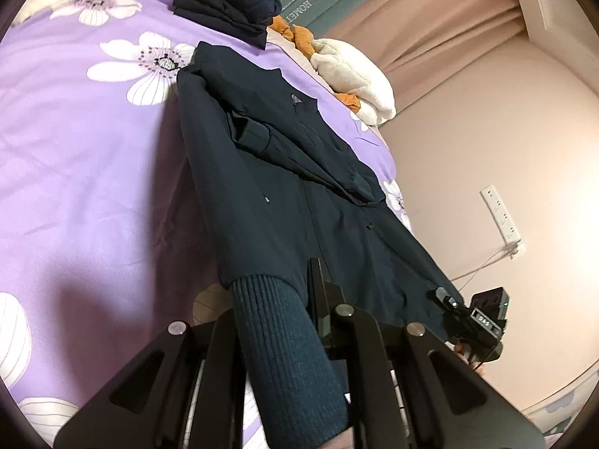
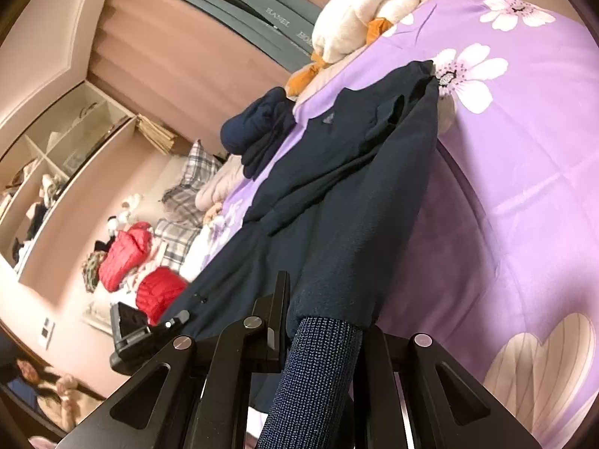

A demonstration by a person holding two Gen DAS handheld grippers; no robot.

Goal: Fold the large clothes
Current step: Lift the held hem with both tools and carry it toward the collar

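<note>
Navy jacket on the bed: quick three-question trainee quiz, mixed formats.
1. True or false: the left tool is shut on the ribbed hem of the navy jacket.
2. Which lies on the purple floral bedcover beyond the jacket's collar? A) folded dark garment B) red puffer C) plaid blanket
3. Fill in: the right tool grips the jacket's ribbed ____.

Key: 1 true; 2 A; 3 hem.
</note>
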